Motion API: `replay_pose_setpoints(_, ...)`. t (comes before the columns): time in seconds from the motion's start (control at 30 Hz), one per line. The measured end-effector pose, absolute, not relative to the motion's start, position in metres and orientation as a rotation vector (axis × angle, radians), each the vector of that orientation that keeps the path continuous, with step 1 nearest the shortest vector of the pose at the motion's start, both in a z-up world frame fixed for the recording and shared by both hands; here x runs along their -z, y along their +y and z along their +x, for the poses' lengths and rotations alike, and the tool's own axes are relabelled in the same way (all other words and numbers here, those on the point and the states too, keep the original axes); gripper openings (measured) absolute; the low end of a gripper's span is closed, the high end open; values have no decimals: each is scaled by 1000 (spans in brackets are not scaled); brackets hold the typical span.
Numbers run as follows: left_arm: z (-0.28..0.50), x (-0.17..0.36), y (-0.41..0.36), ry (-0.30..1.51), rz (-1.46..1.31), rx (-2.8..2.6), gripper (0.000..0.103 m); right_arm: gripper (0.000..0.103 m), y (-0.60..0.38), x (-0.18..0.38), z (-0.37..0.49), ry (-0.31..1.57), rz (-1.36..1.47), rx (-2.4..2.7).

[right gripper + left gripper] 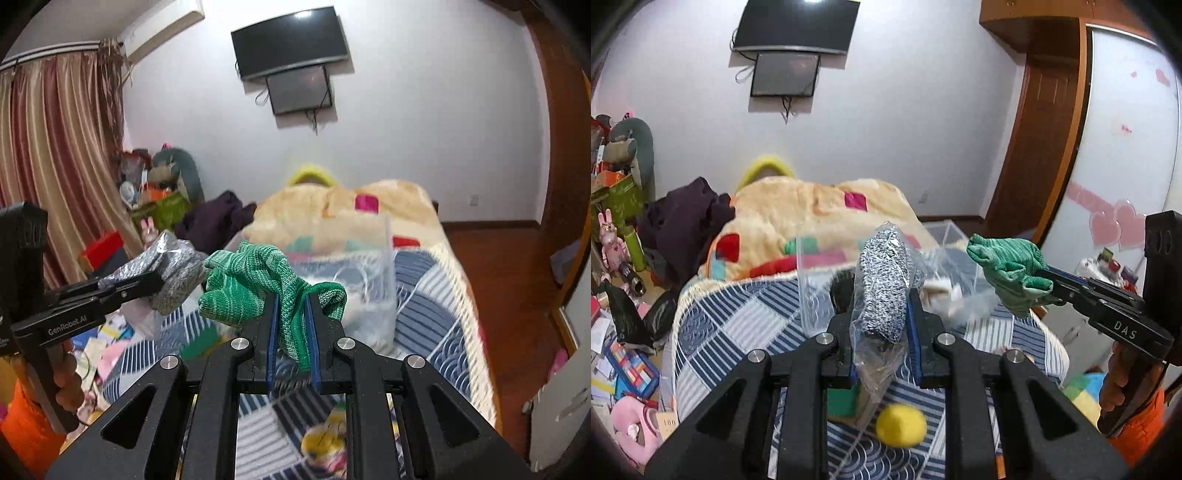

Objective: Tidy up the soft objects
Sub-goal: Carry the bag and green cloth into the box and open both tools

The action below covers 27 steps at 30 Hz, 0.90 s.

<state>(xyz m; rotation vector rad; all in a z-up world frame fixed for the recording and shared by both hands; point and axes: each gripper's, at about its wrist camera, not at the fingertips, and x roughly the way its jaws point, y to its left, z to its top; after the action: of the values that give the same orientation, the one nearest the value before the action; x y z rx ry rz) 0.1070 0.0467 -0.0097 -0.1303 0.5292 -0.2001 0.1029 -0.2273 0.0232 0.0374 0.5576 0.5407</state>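
Above a quilted bed (738, 332), the left gripper (882, 314) is clamped on a plastic bag (875, 369) holding a speckled glove (886, 280), its long axis upright at frame centre. The right gripper (291, 325) pinches a green glove (255, 284), right of the bag in the left view and nearest a clear box (373, 295) behind, the likely drop spot.
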Motion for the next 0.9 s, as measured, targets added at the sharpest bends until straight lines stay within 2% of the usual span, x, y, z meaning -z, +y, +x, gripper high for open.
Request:
replay_pose_setpoints(0.3, 153, 3, 43, 515, -133, 140, 20, 13, -213, -31, 140, 554, -5, -495)
replay_pose_setpoints(0.9, 237, 64, 38, 686, -146, 107, 20, 13, -169, 19, 197, 746, -167, -453)
